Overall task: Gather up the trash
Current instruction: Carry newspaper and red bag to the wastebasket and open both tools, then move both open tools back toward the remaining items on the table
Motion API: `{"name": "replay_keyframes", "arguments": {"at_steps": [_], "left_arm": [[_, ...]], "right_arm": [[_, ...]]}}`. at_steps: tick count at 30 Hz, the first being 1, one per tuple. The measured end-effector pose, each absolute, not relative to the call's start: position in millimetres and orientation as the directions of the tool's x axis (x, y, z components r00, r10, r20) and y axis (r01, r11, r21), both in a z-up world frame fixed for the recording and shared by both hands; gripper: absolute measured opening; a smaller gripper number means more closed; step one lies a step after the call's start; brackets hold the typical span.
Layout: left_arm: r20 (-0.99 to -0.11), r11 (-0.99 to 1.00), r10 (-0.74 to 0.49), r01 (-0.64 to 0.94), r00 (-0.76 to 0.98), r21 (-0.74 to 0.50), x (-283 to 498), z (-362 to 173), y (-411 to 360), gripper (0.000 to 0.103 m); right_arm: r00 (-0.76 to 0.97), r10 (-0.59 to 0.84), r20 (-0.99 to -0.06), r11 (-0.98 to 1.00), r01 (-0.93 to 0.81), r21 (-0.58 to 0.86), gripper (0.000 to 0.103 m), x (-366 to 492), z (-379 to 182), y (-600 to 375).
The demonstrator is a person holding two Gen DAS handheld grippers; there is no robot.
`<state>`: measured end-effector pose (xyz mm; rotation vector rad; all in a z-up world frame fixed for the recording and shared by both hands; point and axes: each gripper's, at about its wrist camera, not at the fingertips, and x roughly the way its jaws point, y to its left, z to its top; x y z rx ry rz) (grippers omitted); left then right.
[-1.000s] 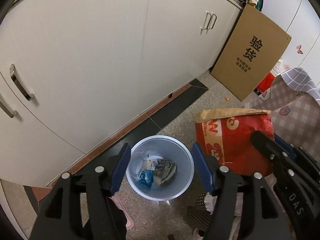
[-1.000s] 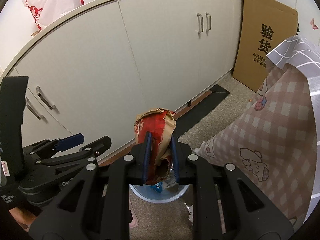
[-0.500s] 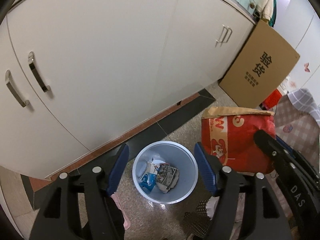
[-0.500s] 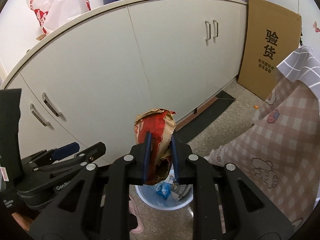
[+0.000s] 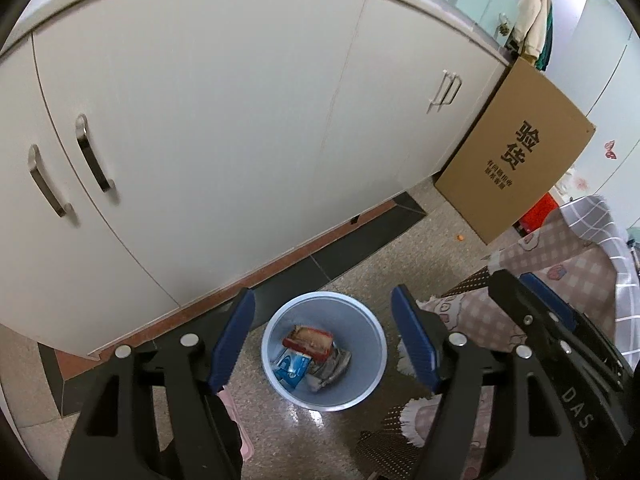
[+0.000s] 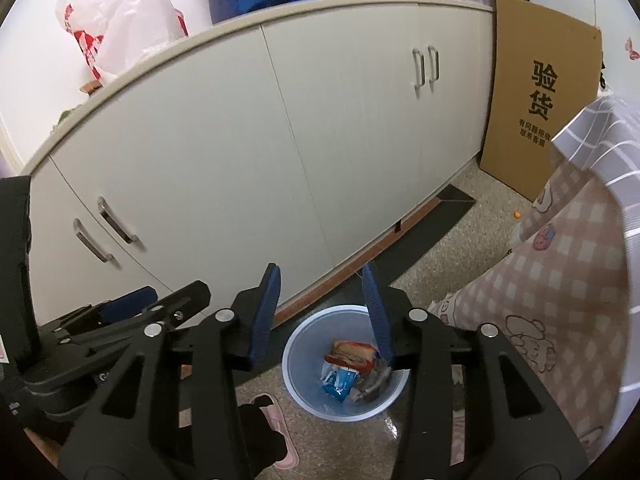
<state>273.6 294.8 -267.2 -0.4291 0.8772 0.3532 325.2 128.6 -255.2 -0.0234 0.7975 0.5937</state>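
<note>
A pale blue trash bin stands on the speckled floor below both grippers. A red paper bag lies inside it on top of a blue packet and crumpled paper. My left gripper is open and empty above the bin. My right gripper is open and empty, high above the bin; its black body shows at the right of the left wrist view.
White cabinets run behind the bin. A cardboard sheet leans at the right. A checked tablecloth hangs close on the right. A pink slipper lies left of the bin.
My right gripper has opened and let go of the red paper bag, which now lies in the bin. Both grippers have risen farther above the floor.
</note>
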Motion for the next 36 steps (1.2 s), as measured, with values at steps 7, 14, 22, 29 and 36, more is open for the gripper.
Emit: {"name": "replay_keyframes", "arguments": {"at_steps": [7, 14, 22, 29, 36], "left_arm": [[-0.729, 0.838, 0.152, -0.478, 0.668, -0.263, 253, -220, 283, 0.069], [-0.651, 0.855, 0.148, -0.427, 0.745, -0.294, 243, -165, 245, 0.072], [-0.634, 0.919, 0.046, -0.281, 0.772, -0.275, 263, -127, 158, 0.072], [-0.652, 0.957, -0.088, -0.118, 0.753, -0.266, 296, -121, 60, 0.072], [-0.692, 0.962, -0.215, 0.027, 0.689, -0.271, 336, -132, -24, 0.072]], "right_arm": [[0.578, 0.549, -0.604, 0.816, -0.527, 0.237, 0.043, 306, -208, 109], [0.639, 0.564, -0.523, 0.819, -0.512, 0.257, 0.043, 290, -155, 63], [0.733, 0.49, -0.472, 0.872, -0.408, 0.271, 0.046, 285, -122, -35], [0.815, 0.352, -0.461, 0.929, -0.242, 0.281, 0.05, 291, -117, -146], [0.843, 0.215, -0.493, 0.949, -0.06, 0.31, 0.053, 303, -135, -241]]}}
